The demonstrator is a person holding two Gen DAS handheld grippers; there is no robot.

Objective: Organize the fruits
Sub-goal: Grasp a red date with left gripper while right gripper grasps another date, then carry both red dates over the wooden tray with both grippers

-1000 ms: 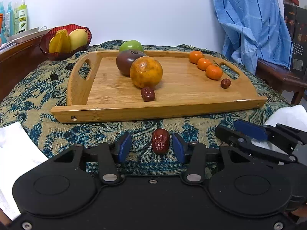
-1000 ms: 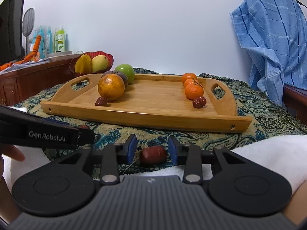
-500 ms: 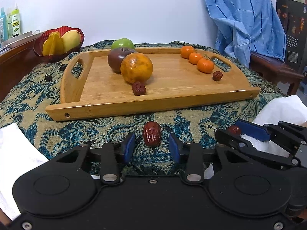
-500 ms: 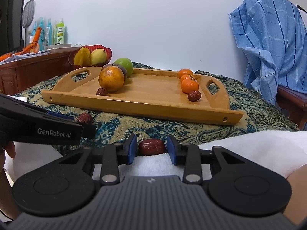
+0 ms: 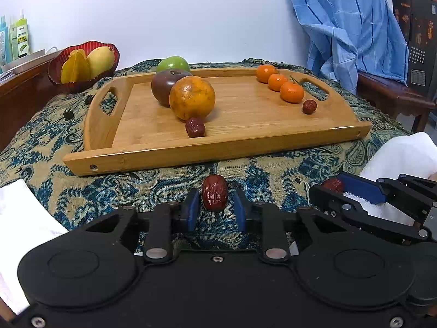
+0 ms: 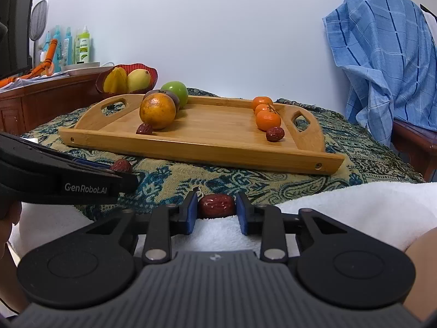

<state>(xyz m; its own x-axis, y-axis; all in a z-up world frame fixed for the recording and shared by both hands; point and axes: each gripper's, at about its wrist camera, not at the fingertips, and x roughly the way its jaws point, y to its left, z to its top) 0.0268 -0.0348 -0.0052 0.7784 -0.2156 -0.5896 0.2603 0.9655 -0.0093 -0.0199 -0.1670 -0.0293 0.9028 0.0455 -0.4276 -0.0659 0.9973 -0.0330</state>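
The wooden tray with cut-out handles already carries 2 rows of fruit: on its left a green apple, a dark purple round fruit, a large mottled orange and a wrinkled red date; on its right 3 small mandarins ending in another red date. By my reading most of the sorting is done, and 2 dates are left to place. The left hand-held gripper is closing around an upright dark red date off the tray, its blue pads just beside the fruit with a sliver of gap visible. The right hand-held gripper is closing on a lengthwise dark red date, pads touching both ends, above a white towel. The tray sits on a worktop covered in teal-and-tan paisley cloth. Behind are a red bowl of yellow fruit, a white wall, bottles on a wooden cabinet, and a blue checked cloth draped over furniture.
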